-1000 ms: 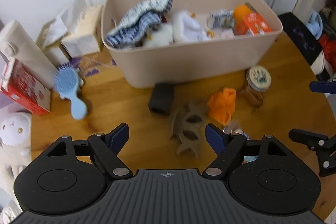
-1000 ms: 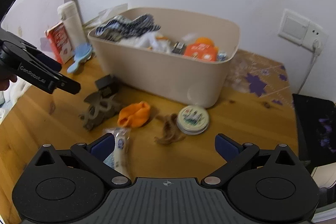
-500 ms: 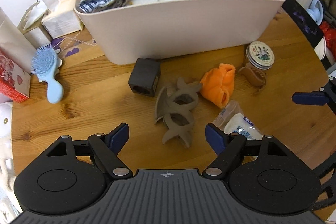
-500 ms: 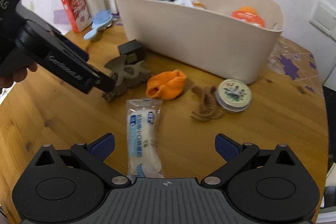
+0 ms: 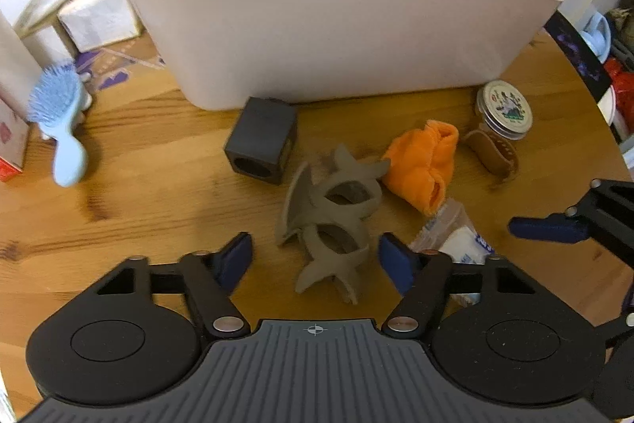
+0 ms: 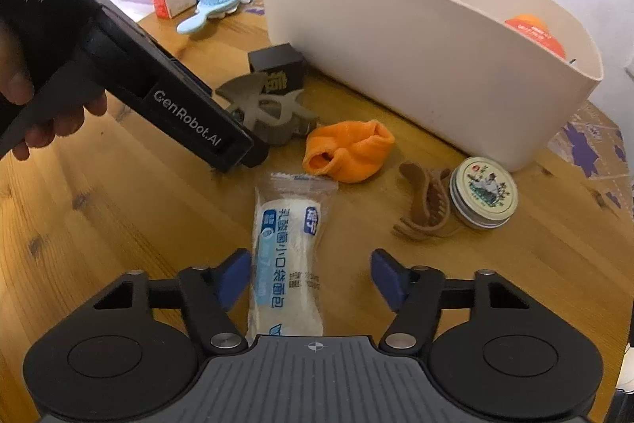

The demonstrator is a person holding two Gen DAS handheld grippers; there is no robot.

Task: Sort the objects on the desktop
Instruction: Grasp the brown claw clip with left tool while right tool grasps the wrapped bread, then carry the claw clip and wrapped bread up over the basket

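Plastic-wrapped bread packet (image 6: 287, 248) is sitting between the right gripper (image 6: 311, 280)'s closing, not-yet-touching fingers; slippery film risks squirting out. Left gripper (image 5: 315, 260) is closing around the grey hair claw (image 5: 331, 221).

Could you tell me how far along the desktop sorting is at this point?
Partly done: the bin already holds cloth and packets. In hand: the left claw is closing around the grey hair clip, the right claw around the bread packet; neither grips yet. Left: black box, orange cloth, tin, hairbrush.

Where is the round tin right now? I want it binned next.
In the right wrist view the tin sits at right on the table, just in front of the bin, touching the brown hair claw.
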